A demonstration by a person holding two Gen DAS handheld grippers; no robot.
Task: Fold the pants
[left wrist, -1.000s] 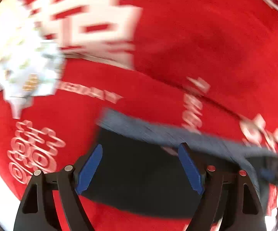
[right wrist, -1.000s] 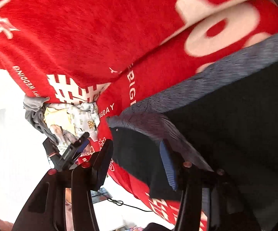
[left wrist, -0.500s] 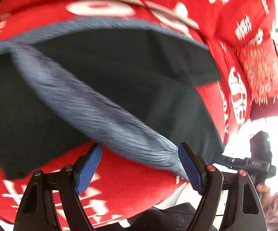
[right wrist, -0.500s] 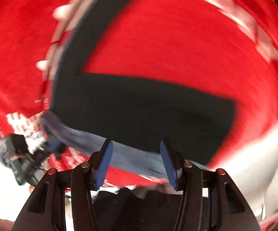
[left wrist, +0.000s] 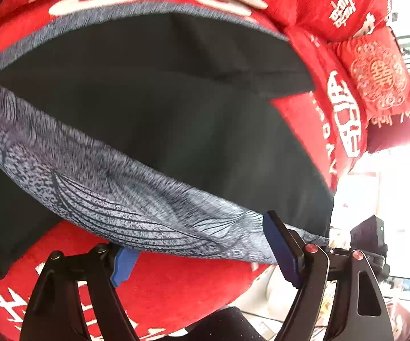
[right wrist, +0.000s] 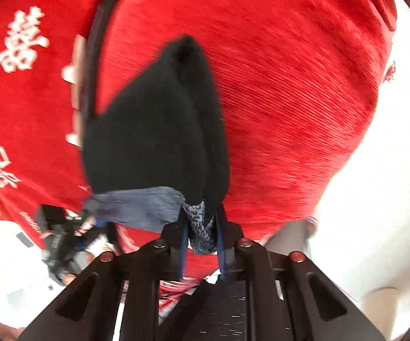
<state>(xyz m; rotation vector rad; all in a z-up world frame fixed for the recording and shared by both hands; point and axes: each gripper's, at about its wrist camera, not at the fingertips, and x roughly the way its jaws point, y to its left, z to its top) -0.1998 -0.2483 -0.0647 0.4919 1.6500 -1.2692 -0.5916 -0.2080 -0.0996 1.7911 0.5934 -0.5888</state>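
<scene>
Black pants (left wrist: 153,108) with a grey patterned waistband (left wrist: 114,196) lie on a red bedspread (left wrist: 176,281). My left gripper (left wrist: 202,253) is open, its blue pads on either side of the waistband edge, which drapes over the left pad. My right gripper (right wrist: 200,227) is shut on the waistband (right wrist: 199,221) and the black pants (right wrist: 153,130) rise in a bunched peak above it. The left gripper also shows in the right wrist view (right wrist: 62,227), and the right gripper in the left wrist view (left wrist: 370,241).
The red bedspread (right wrist: 290,85) with white characters covers the bed. A red embroidered pillow (left wrist: 375,76) lies at the far right. The bed edge and bright floor (right wrist: 375,199) lie to the right in the right wrist view.
My right gripper has shut on the waistband and pulled the pants into a bunched fold. My left gripper stays open at the waistband, slightly closer to it.
</scene>
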